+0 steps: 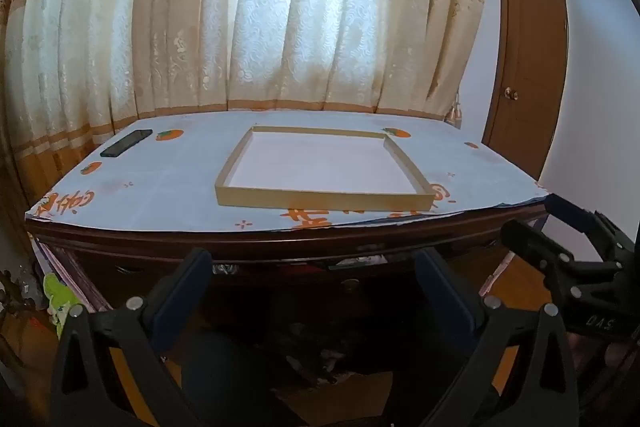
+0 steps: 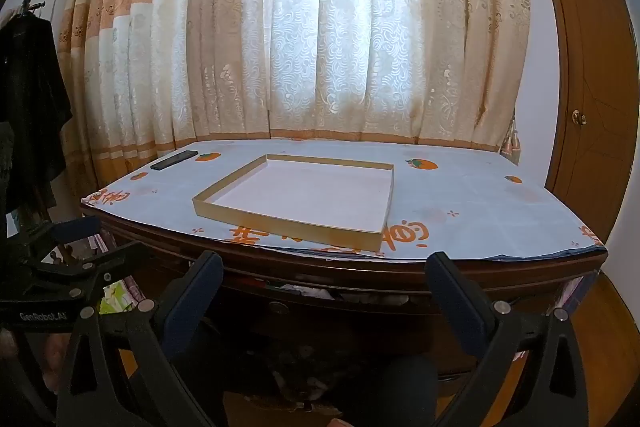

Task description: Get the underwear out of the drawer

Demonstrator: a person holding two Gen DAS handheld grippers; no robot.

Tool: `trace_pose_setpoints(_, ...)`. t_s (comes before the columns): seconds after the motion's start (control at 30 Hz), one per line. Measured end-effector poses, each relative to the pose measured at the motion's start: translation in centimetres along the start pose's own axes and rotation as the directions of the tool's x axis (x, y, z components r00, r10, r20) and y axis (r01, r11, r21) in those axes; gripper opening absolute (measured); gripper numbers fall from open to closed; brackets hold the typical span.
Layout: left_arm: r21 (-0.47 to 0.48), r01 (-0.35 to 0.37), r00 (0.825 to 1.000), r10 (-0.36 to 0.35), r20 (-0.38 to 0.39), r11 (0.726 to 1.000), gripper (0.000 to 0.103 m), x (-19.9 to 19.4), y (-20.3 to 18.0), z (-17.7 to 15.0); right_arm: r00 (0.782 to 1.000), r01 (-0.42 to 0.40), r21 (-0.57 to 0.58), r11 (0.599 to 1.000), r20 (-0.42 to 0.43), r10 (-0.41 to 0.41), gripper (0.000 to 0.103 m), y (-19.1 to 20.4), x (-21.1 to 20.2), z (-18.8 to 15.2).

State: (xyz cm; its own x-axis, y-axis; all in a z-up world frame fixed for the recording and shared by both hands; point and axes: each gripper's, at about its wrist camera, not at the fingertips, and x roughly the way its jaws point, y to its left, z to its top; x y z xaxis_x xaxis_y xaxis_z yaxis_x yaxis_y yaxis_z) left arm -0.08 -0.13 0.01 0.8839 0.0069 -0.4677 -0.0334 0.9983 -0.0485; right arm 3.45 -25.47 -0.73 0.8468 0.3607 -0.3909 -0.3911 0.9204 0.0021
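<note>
Bench (image 1: 280, 247): dark glossy wood under a smooth printed cover (image 1: 160, 183). Tray (image 1: 324, 201): matt cardboard (gold rim). Curtain (image 1: 280, 27): patterned cloth.

drawer (image 2: 320, 301): dark brown wood, set under the front edge of the desk, with a small round knob in the middle.
drawer state: pulled out just a little, so a thin gap shows along its top.
underwear (image 2: 312, 291): only small bits of cloth show in the gap, some pale, some red and dark. They look crumpled.
underwear place: inside the drawer, near the middle and toward the right of the gap.
hard to tell: which bits are underwear, since the gap is dark and thin.
</note>
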Motion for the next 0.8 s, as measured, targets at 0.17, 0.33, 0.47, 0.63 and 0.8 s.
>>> trace_pose_setpoints(0.17, -0.028, 0.030, 0.999, -0.031, -0.020, 0.999, 0.103, 0.13, 0.26, 0.04, 1.000, 0.002, -0.001, 1.000, 0.011, -0.002, 0.102, 0.01, -0.10, -0.02)
trace_pose_setpoints(0.33, -0.010, 0.030, 0.999, -0.030, -0.019, 1.000, 0.103, 0.29, -0.47, 0.04, 1.000, 0.003, 0.003, 1.000, 0.006, -0.003, 0.102, -0.09, -0.01, 0.07)
trace_pose_setpoints(0.47, -0.005, 0.026, 1.000, -0.026, -0.015, 1.000, 0.103, 0.46, -0.58, 0.16, 1.000, 0.003, 0.003, 1.000, 0.006, -0.003, 0.102, 0.10, -0.09, 0.21)
trace_pose_setpoints(0.63, -0.006, 0.024, 1.000, -0.024, -0.009, 1.000, 0.103, 0.06, -0.34, 0.41, 1.000, 0.004, 0.007, 1.000, 0.007, -0.004, 0.102, -0.31, 0.02, -0.01)
trace_pose_setpoints(0.8, -0.010, 0.022, 1.000, -0.022, -0.007, 1.000, 0.103, -0.04, -0.19, 0.58, 1.000, 0.000, 0.006, 1.000, 0.004, 0.000, 0.102, -0.32, -0.01, -0.09)
